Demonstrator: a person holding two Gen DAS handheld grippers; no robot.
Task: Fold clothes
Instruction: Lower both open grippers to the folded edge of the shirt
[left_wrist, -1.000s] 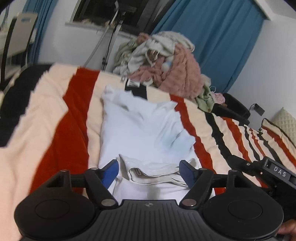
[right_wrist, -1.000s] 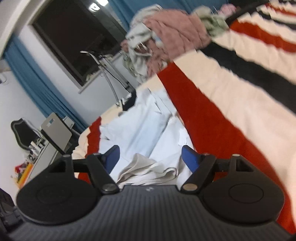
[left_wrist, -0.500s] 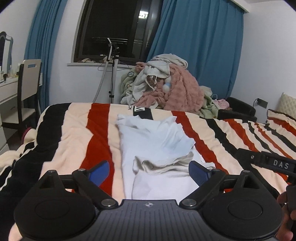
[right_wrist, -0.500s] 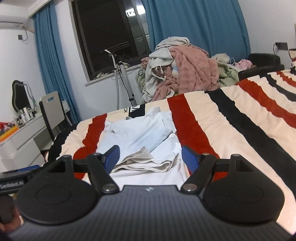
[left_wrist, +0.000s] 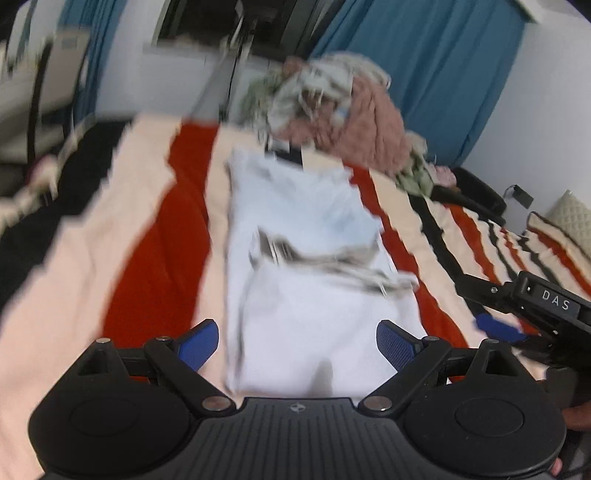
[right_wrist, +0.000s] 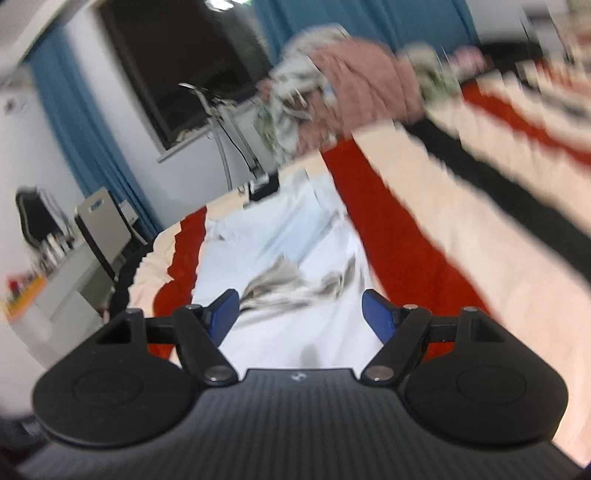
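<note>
You have drawn both grippers back from the white garment (left_wrist: 310, 266), and your left gripper (left_wrist: 297, 343) has spread its jaws wider than a second ago; they stand apart, gripping nothing. Your right gripper (right_wrist: 297, 314) is likewise agape and empty. The garment lies lengthwise on the striped blanket (left_wrist: 147, 240), beige fold across its middle. Beyond, the clothes pile (left_wrist: 332, 107) sits blurred.

Left tool (left_wrist: 297, 341) and right tool (right_wrist: 299, 314), jaws wide, nothing gripped.
</note>
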